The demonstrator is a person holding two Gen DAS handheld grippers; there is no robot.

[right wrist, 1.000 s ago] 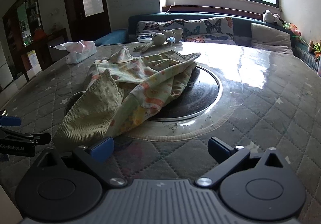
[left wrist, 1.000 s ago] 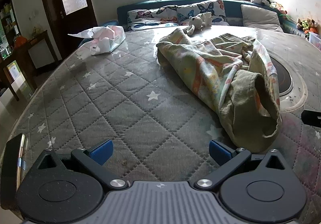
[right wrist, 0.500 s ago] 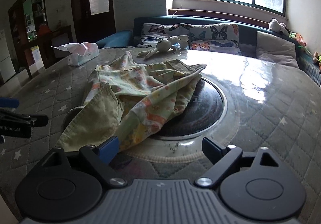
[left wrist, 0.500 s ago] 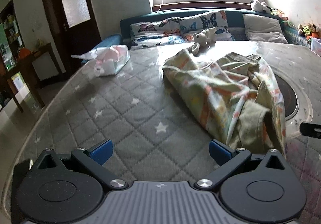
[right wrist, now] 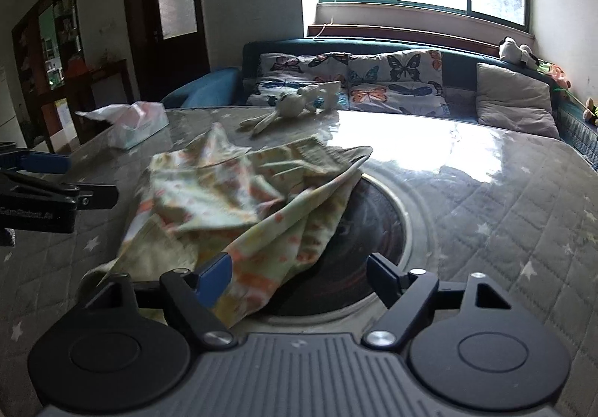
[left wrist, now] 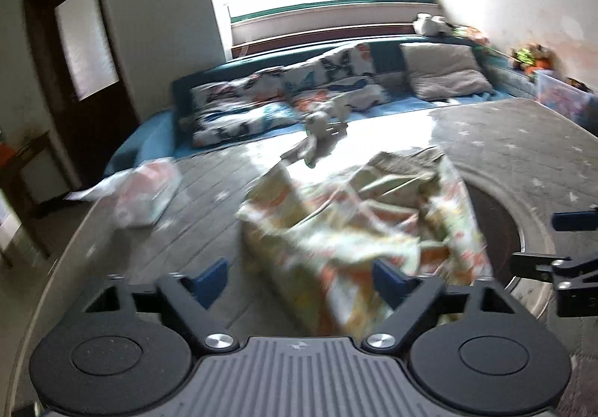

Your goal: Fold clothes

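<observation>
A crumpled patterned garment [right wrist: 239, 192], pale green with orange and yellow print, lies in a loose heap on the quilted grey table cover [right wrist: 504, 200]. Its right edge drapes over the rim of a dark round inset [right wrist: 373, 222] at the middle of the table. In the left wrist view the same garment [left wrist: 358, 226] is blurred, so its folds there cannot be read closely.

The right gripper [right wrist: 299, 273] sits low at the near edge of the heap with its jaws spread wide. The near hem of the cloth lies between the two fingers, close against the blue left pad [right wrist: 216, 276]; whether pad and fabric actually touch cannot be told. The right pad stands clear over the dark inset.

The left gripper [left wrist: 301, 276] is likewise wide open, holding nothing. The garment's near corner fills the gap toward its right pad [left wrist: 388, 280], while the left pad hangs over bare cover.

Farther back, a tissue pack [right wrist: 136, 123] rests to the left and a soft toy [right wrist: 295, 104] lies at the far edge of the table, before a sofa with butterfly cushions [right wrist: 355, 80].
</observation>
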